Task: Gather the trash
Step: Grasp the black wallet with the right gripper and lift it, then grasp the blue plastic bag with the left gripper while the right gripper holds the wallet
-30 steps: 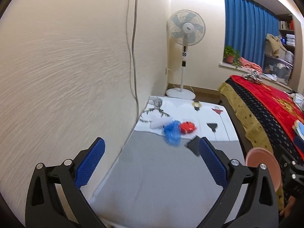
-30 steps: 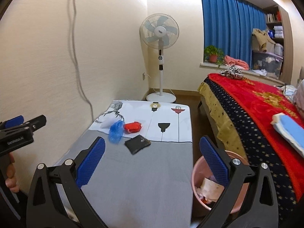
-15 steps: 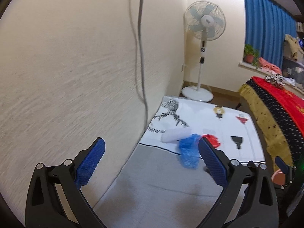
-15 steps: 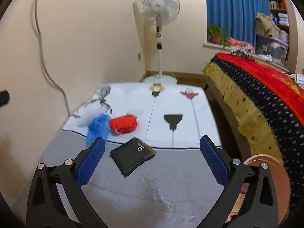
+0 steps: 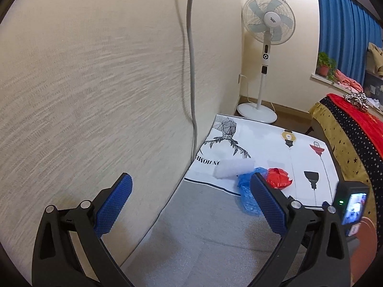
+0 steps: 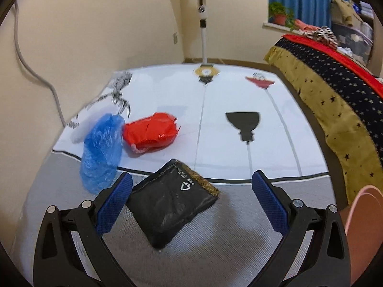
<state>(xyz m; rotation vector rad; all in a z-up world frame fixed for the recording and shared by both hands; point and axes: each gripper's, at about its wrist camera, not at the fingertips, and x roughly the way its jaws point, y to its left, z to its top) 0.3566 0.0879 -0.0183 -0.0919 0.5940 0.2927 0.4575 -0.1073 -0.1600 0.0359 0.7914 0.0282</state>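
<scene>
1. Right tongs (image 6: 190, 191) gape wide and empty, straddling the flat black plastic pouch (image 6: 171, 203), seemingly the first pick
2. Left tongs (image 5: 189, 196) also wide; crumpled blue plastic bag (image 5: 249, 197) lies just ahead

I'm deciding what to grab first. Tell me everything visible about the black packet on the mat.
The black packet is a flat, glossy, crinkled plastic pouch with a white arrow mark, small white print and a gold strip along one edge. It lies turned cornerwise on the grey mat, apart from other trash, just beyond the open right gripper.
</scene>
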